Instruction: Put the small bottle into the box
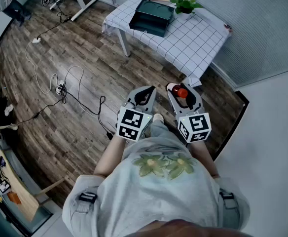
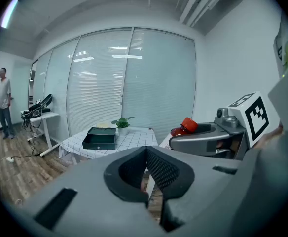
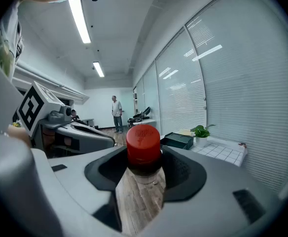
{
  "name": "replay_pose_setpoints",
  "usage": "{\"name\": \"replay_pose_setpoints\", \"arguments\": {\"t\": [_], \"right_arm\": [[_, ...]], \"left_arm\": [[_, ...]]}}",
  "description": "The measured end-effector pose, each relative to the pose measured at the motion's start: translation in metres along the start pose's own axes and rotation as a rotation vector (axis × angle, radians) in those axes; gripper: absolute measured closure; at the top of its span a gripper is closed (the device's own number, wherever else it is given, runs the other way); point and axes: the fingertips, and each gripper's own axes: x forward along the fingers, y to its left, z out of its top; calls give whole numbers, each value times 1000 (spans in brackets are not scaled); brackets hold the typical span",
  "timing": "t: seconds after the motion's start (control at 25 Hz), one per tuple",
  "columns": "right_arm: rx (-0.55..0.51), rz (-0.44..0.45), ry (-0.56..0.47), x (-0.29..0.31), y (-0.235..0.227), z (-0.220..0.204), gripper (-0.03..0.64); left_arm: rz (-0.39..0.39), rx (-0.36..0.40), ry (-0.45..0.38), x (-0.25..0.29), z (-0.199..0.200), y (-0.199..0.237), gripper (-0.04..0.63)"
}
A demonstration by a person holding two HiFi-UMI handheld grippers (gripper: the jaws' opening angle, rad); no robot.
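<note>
One small bottle (image 3: 143, 149), dark-bodied under a round red cap whose embossed marks cannot be read, is clamped between the dark padded jaws of the right gripper (image 1: 182, 90). The left gripper's (image 2: 146, 154) two jaws are pressed together on nothing. One dark-green rectangular box (image 1: 152, 17) is seen at twelve o'clock on a grid-checked tablecloth (image 1: 193, 38), with one potted plant (image 1: 185, 5) at its two o'clock.

My head camera looks steeply down on my left gripper (image 1: 145, 94) and right gripper (image 1: 182, 92). Each gripper camera sits close behind its jaws, facing forward. All three share the distant surface (image 1: 198, 36).
</note>
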Motion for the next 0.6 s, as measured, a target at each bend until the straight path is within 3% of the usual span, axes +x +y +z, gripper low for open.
{"name": "replay_pose_setpoints", "arguments": {"t": [0.6], "right_arm": [[7,28,-21,27,-50,11,399]], "left_arm": [[21,8,-8,57,27,11,588]]}}
